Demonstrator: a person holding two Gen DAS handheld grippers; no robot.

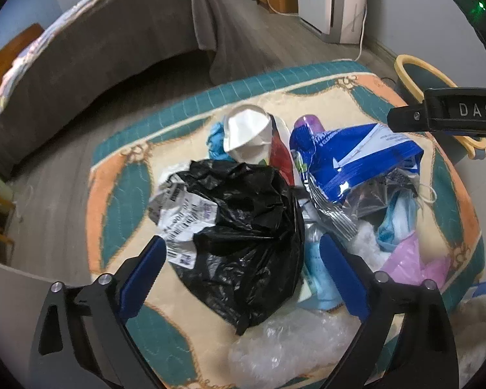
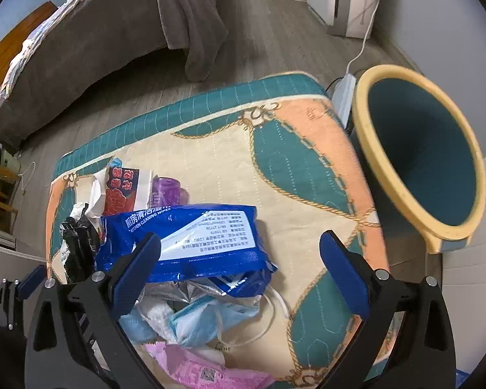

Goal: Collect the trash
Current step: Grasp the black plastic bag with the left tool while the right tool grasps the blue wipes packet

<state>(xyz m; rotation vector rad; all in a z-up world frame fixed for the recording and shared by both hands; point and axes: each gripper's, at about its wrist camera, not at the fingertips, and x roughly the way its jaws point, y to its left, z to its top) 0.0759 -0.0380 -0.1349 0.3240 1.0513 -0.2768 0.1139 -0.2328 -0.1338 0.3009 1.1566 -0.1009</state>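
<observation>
A heap of trash lies on a patterned mat [image 1: 120, 175]. In the left wrist view a crumpled black plastic bag [image 1: 246, 227] with a white label sits between the fingers of my open left gripper [image 1: 243, 253], which hovers over it. A white paper cup [image 1: 249, 136], a purple bottle [image 1: 307, 124] and a blue wipes pack [image 1: 356, 159] lie behind. In the right wrist view my right gripper [image 2: 239, 246] is open above the blue wipes pack [image 2: 191, 236], with blue face masks [image 2: 204, 317] and a pink wrapper [image 2: 204, 369] beneath. A teal bin with a yellow rim [image 2: 418, 162] stands off the mat's right edge.
A grey-covered bed [image 1: 97, 52] stands behind the mat on a wood floor. A white appliance [image 1: 337, 3] with a cable stands by the far wall. Bubble wrap [image 1: 291, 347] lies at the mat's near edge. A power strip [image 2: 345, 94] sits beside the bin.
</observation>
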